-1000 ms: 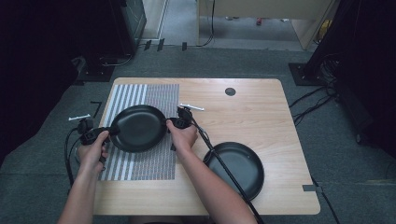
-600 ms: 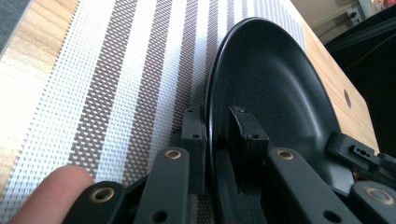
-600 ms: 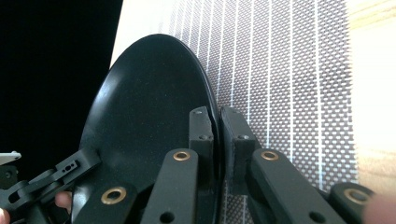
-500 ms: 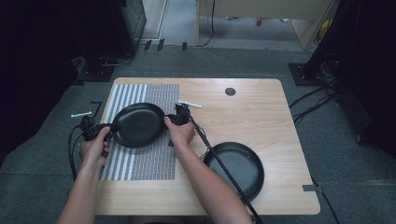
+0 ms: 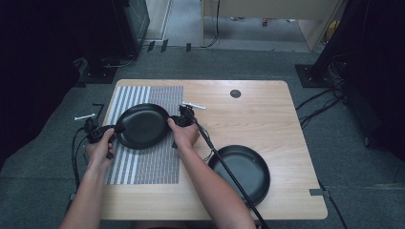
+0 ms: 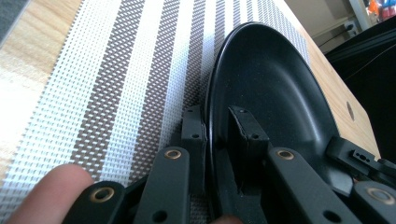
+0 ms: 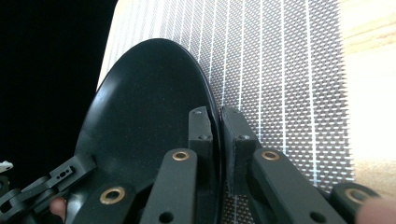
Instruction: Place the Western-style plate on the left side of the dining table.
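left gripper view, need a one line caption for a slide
Left gripper clamps the rim of a black pan above a striped mat.

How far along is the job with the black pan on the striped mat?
Done: both hand-held grippers, left and right, are clamped on opposite rims of the black pan above the striped mat. In hand: carrying it. Left: setting it down; a second pan waits on the table.

The rim of a black plate (image 6: 275,88) is clamped between the jaws of the left gripper (image 6: 215,135); a striped placemat (image 6: 116,79) is seen underneath, and the right gripper (image 6: 362,163) at the far rim.
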A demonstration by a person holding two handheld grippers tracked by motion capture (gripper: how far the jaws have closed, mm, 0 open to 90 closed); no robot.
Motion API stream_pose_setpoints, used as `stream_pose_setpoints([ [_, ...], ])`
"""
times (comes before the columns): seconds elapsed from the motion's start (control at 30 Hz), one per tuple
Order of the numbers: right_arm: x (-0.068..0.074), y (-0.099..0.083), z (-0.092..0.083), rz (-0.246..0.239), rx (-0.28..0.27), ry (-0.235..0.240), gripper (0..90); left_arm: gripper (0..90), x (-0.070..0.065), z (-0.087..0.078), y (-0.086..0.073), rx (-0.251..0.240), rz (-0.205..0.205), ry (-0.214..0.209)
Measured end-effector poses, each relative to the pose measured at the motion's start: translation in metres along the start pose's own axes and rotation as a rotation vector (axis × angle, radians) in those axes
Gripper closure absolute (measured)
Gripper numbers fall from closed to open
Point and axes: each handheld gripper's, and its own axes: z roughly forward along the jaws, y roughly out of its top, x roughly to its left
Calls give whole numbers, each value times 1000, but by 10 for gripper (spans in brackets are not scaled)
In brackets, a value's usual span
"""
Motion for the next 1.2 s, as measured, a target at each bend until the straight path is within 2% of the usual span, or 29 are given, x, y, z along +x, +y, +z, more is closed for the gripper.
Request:
stream_pose_setpoints([
  [0.1,-2,1,0,-5,-3,6,841,746,1,0,0,-3,6,-16],
  [0.2,-2,1,0,-13,-3,12,840,692,1,0,-1,-9,31,-39],
  [0.3,-2,1,-3,-37,-26,8,829,586,-2,-7,-1,-31,58,5],
  [0.37,1,3,-8,-56,-63,9,784,519,-2,-12,-1,-48,75,32],
  [0.43,2,6,-14,-75,-96,4,724,462,-3,-15,-2,-45,95,54],
  [0.5,4,7,-20,-128,-143,-14,681,415,-4,-18,-4,-49,112,70],
  [0.57,7,8,-26,-179,-172,-29,658,384,-5,-21,-7,-52,130,83],
  [0.7,11,8,-42,-223,-204,10,620,360,-11,-28,-16,-73,174,113],
  [0.77,12,7,-49,-244,-199,33,584,360,-15,-33,-22,-84,208,122],
  [0.87,12,4,-61,-294,-183,62,520,347,-19,-40,-31,-107,237,133],
  [0.97,13,2,-72,-393,-188,20,498,330,-22,-47,-38,-125,259,138],
  [1.0,13,2,-75,-407,-180,5,482,324,-24,-49,-40,-132,262,137],
  [1.07,10,1,-82,-427,-171,5,470,320,-27,-54,-44,-150,282,144],
  [1.2,6,-1,-97,-438,-161,14,406,320,-34,-64,-53,-174,320,154],
])
